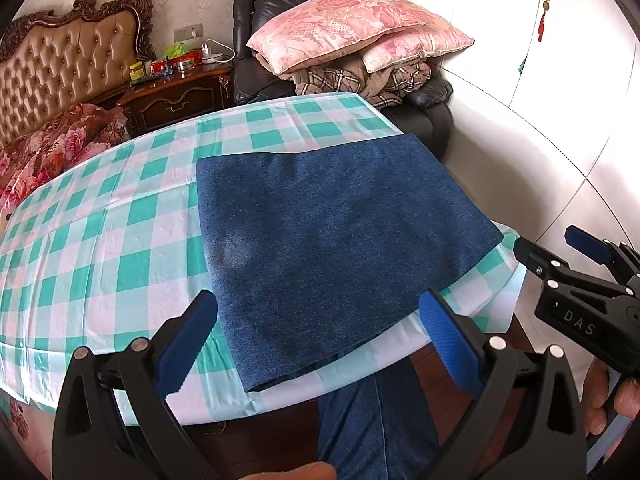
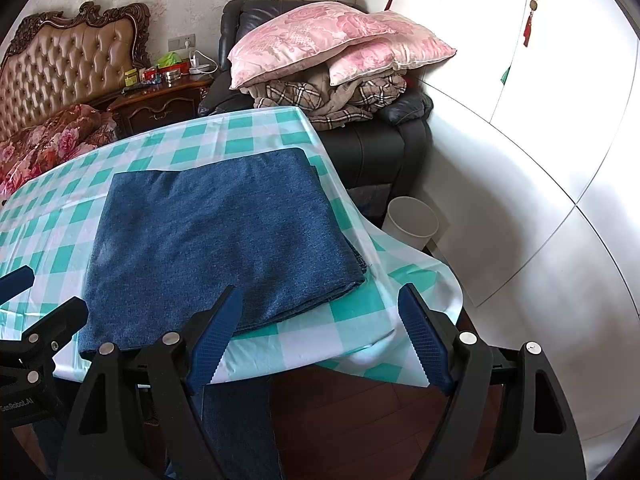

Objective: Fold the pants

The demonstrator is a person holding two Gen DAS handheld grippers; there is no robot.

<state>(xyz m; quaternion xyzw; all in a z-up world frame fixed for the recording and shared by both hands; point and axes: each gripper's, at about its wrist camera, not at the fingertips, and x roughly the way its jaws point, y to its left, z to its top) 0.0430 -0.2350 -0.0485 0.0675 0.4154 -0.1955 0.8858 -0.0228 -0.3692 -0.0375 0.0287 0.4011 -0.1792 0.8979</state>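
Observation:
Blue denim pants (image 1: 328, 240) lie folded into a flat rectangle near the right end of the checked table (image 1: 100, 240); they also show in the right wrist view (image 2: 216, 236). My left gripper (image 1: 320, 344) is open and empty, its fingers just above the near edge of the fold. My right gripper (image 2: 316, 340) is open and empty, hovering at the fold's near right corner; it also shows at the right of the left wrist view (image 1: 552, 248). My left gripper shows at the left edge of the right wrist view (image 2: 36, 296).
A black armchair (image 2: 384, 148) piled with pink pillows (image 2: 320, 40) and blankets stands behind the table. A white bin (image 2: 412, 222) sits on the floor to the right. A bed (image 1: 60, 136) and a nightstand (image 1: 176, 96) are at the back left. The holder's denim-clad leg (image 1: 376, 420) is below the table edge.

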